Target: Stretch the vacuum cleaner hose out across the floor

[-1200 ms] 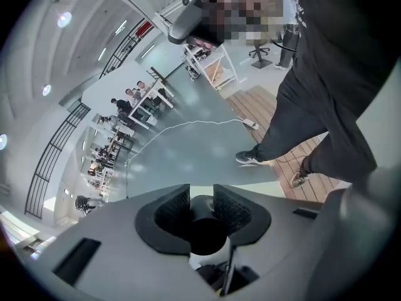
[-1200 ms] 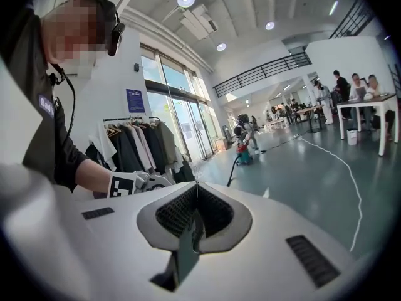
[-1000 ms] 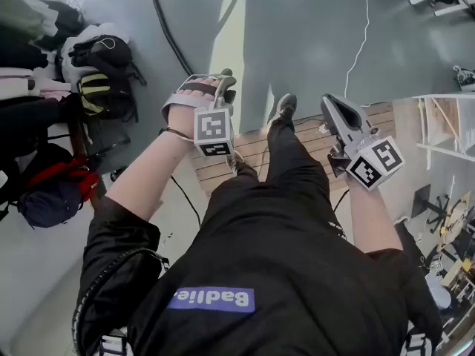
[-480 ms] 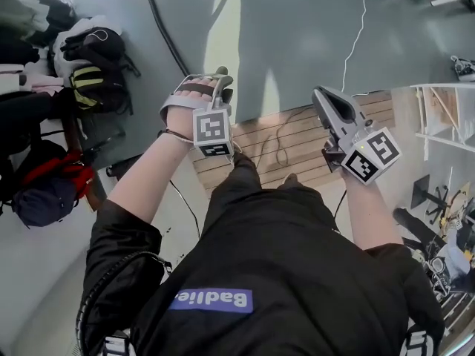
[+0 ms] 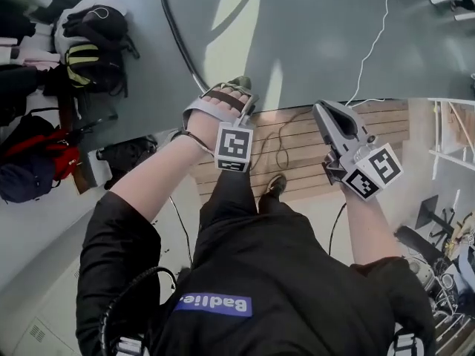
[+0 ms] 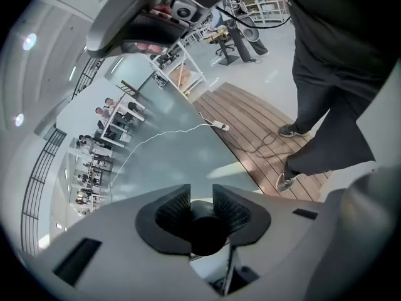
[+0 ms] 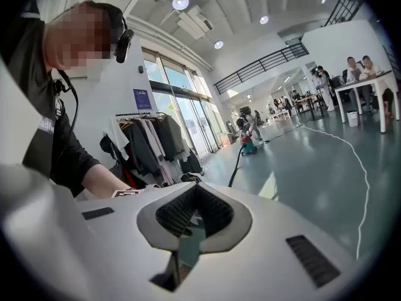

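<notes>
Two claws are held out over the grey floor (image 5: 312, 35) by a person in a black top. The left claw (image 6: 200, 207) is clenched on the black vacuum cleaner hose (image 5: 175, 37) — its round end sits dark between the ribbed pads, and from there it curves away across the floor. The right claw (image 7: 195, 196) is closed on nothing, its pads meeting at the tips. Far across the hall stands the vacuum cleaner (image 7: 249, 144) — the hose runs to it. Bags (image 5: 93, 50) lie at the left; wooden decking (image 5: 312, 143) lies beneath the person's foot.
</notes>
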Demonstrator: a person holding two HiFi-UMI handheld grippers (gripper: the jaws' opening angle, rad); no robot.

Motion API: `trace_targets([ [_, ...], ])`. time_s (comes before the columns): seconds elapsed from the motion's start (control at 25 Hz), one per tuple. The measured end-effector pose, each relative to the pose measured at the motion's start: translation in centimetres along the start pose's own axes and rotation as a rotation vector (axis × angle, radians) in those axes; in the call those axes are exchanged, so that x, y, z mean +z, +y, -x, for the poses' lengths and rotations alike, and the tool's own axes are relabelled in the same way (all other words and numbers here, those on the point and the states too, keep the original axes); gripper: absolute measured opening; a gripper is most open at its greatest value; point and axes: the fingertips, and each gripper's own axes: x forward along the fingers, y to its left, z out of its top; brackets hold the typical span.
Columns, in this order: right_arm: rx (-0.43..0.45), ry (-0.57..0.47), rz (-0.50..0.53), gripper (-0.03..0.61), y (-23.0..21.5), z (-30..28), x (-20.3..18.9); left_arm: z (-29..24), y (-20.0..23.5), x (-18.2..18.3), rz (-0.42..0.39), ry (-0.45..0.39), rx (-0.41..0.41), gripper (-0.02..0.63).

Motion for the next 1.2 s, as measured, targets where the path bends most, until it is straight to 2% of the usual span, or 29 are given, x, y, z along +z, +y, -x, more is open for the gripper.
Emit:
trace_targets([
  [0.2,-0.077,0.014,-0.036,0.006,-2.5,6.3,-8.8,-5.7,-6.2,5.4,-0.044,-0.017,-0.023,0.12],
  [0.52,-0.222,0.054,-0.102,0.006,-4.8,16.2,-16.1,-14.9,-11.4,12.0,-0.154,-0.046,-0.072,0.12],
  [0.68,-0.26,0.046,-0.141,0.005,-6.5,17.3,-18.5,-19.1,-12.8,13.7,-0.195,-0.067,-0.095,0.12],
  [0.88,-0.297,0.035,-0.182,0.005,-8.1,18.5,-21.8,-24.6,-15.8,15.6,-0.239,-0.09,-0.173,0.121],
  [1.2,-0.416,0.06,-0.275,0.006,-10.5,24.2,-28.3,-32.9,-19.7,18.2,-0.293,-0.098,-0.251,0.121],
])
